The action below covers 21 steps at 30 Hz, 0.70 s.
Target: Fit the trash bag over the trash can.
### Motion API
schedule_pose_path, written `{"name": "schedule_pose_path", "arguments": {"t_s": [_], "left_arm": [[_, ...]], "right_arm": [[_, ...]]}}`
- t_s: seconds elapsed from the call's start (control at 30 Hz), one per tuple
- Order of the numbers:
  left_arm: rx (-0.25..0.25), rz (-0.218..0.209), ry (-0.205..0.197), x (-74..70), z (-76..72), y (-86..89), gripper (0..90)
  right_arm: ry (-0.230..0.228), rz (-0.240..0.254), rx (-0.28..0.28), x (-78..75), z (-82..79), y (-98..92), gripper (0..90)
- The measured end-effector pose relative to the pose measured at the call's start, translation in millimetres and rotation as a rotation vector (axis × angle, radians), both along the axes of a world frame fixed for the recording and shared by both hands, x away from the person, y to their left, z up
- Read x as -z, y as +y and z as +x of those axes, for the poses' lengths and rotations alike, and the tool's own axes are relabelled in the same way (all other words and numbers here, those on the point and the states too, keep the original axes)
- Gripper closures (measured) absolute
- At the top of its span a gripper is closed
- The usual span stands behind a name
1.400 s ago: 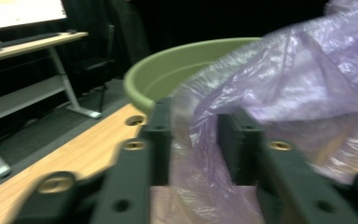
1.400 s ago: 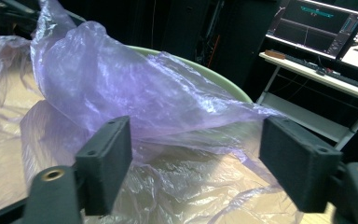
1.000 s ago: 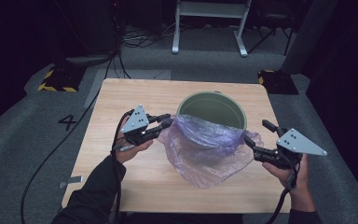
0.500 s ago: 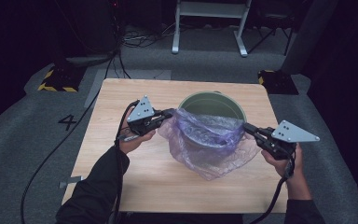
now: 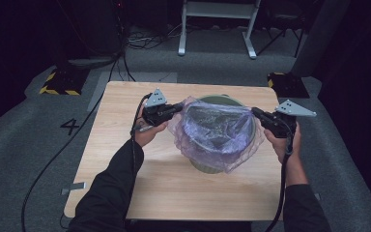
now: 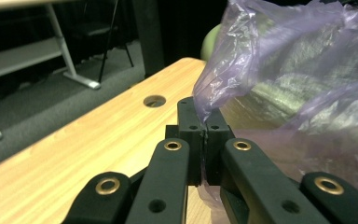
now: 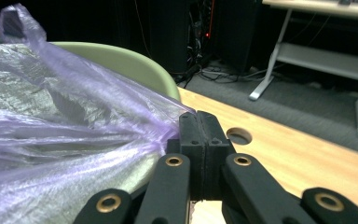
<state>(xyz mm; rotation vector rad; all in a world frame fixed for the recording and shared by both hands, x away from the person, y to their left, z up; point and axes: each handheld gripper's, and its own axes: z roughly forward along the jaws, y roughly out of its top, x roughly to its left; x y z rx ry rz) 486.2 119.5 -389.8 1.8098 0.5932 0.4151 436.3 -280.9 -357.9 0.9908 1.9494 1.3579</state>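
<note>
Lining is the step in hand: left claw (image 5: 178, 108) and right claw (image 5: 257, 112) each pinch the purple bag (image 5: 212, 130), stretched over the green bin (image 5: 207, 166) on the tabletop (image 5: 125, 193). Next, I judge, lower its rim evenly.

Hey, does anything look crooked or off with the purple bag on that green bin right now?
Nothing stands out. The purple bag is stretched across the green bin, with the left gripper and the right gripper pinching opposite edges.
</note>
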Motion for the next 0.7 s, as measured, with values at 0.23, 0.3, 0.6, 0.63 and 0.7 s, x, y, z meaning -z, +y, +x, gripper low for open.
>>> {"name": "schedule_pose_path", "arguments": {"t_s": [0.23,0.3,0.6,0.63,0.7], "left_arm": [[-0.002,-0.010,0.058,14.1,16.7,-12.5,89.4],[-0.006,-0.006,0.072,16.4,20.4,-16.2,89.3],[-0.015,0.024,0.163,43.1,35.3,-27.7,89.3],[-0.007,0.024,0.173,45.7,35.3,-27.3,89.3],[-0.003,0.031,0.183,49.1,34.8,-27.1,89.2]], "right_arm": [[0.092,0.070,0.009,21.4,24.6,-4.4,90.0],[0.099,0.077,0.008,22.7,26.5,-4.9,90.0],[0.219,0.127,0.025,49.6,47.9,-10.3,90.0],[0.230,0.127,0.028,51.9,48.0,-11.2,90.0],[0.238,0.123,0.030,54.6,47.9,-12.2,90.0]]}}
